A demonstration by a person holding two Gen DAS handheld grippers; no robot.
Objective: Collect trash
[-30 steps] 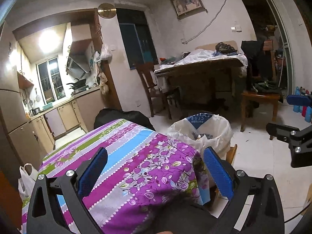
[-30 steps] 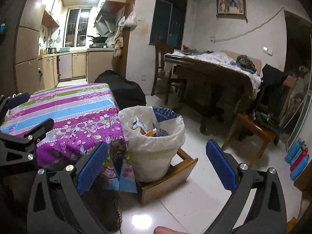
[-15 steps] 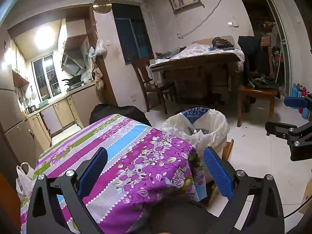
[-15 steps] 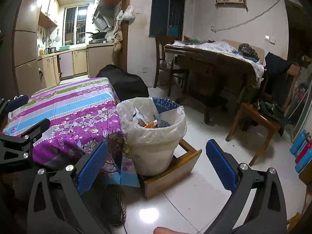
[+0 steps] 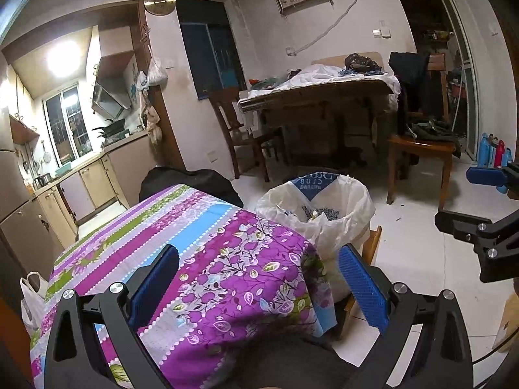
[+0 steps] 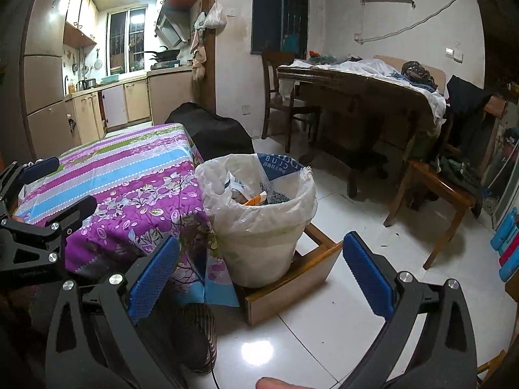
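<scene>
Two grippers are held out over a low worktop (image 5: 181, 243) draped in a purple, blue and green flowered cloth. In the left wrist view the left gripper (image 5: 259, 278) has its blue-padded fingers spread wide with nothing between them, the near right corner of the cloth showing through the gap. The right gripper (image 6: 259, 265) is likewise spread and empty, aimed at the floor just beside the worktop; it also shows at the right edge of the left wrist view, and the left one shows at the left edge of the right wrist view.

Touching the right side of the worktop stands the trash bin (image 6: 259, 253), a pale bucket lined with a white plastic bag (image 6: 279, 207) whose rim is folded over the edge. Inside lie crumpled wrappers and an orange scrap (image 6: 256, 199). The bin sits in a shallow wooden tray (image 6: 292, 282) on the white tiled floor (image 6: 356, 227).

Farther back, a dark bag (image 6: 211, 129) rests on the floor behind the worktop. To the far right a large wooden table (image 6: 356, 97) is heaped with white cloth, with wooden chairs at both ends. At far left a lit kitchen (image 6: 129, 64) opens with beige cabinets. A fingertip (image 6: 275, 382) shows at the bottom edge of the right wrist view.
</scene>
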